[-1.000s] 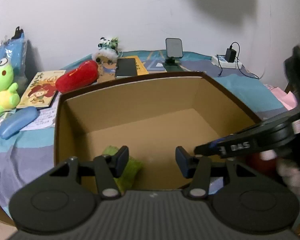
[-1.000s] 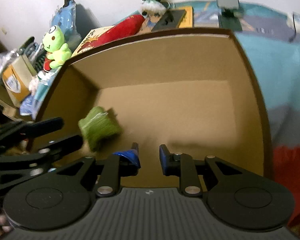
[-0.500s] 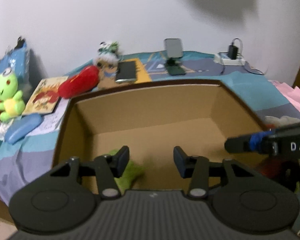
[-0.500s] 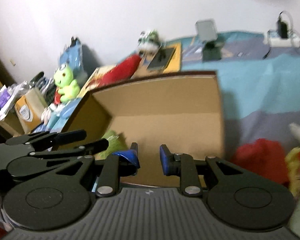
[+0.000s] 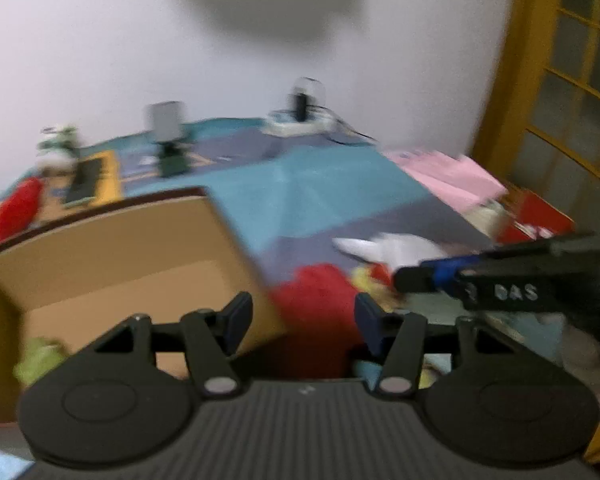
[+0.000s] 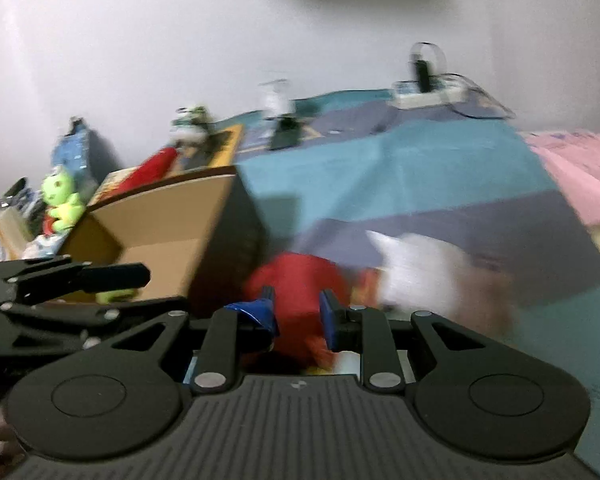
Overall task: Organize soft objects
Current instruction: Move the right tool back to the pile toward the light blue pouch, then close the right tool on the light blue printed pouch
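Right wrist view: red plush (image 6: 296,280) lies on the bed (image 6: 420,168) just right of the box (image 6: 168,240), a white plush (image 6: 416,268) beside it. Right hand-held gripper (image 6: 296,312) hovers over it, jaws apart, nothing gripped. Left hand-held gripper (image 5: 302,320) is opening, empty. Green plush (image 5: 36,360) sits inside the box.

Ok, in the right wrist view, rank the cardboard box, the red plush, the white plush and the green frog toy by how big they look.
1. cardboard box
2. red plush and white plush: similar, both blurred, so no ranking
3. green frog toy, though it sits farther back
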The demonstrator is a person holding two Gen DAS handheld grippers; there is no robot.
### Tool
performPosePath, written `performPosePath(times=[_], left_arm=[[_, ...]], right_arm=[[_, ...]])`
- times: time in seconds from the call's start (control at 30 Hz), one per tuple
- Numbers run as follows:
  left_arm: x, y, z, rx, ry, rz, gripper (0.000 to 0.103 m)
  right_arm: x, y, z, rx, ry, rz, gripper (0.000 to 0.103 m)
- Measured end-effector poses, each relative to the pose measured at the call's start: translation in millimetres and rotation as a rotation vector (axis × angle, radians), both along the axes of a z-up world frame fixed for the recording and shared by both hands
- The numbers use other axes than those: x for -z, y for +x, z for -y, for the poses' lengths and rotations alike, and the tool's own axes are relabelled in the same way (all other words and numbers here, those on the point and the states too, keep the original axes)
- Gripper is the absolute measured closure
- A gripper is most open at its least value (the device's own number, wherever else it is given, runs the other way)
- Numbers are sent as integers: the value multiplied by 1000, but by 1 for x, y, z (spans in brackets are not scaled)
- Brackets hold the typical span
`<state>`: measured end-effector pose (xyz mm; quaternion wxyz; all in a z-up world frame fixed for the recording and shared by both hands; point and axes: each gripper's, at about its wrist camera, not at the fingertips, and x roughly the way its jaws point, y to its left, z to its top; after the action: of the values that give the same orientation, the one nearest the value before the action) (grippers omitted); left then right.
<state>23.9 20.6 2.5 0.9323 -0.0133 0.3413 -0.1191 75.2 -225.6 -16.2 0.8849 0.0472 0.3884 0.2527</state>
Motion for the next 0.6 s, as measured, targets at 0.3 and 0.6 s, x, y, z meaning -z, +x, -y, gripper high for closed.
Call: performPosePath(times=[0.3, 0.6], left_arm=[[33, 2, 88, 181, -45, -99, 38], [78, 24, 124, 211, -47, -241, 36]], right_arm=[[21, -5, 59, 56, -50, -17, 97], [37, 2, 61, -26, -21, -38, 96]])
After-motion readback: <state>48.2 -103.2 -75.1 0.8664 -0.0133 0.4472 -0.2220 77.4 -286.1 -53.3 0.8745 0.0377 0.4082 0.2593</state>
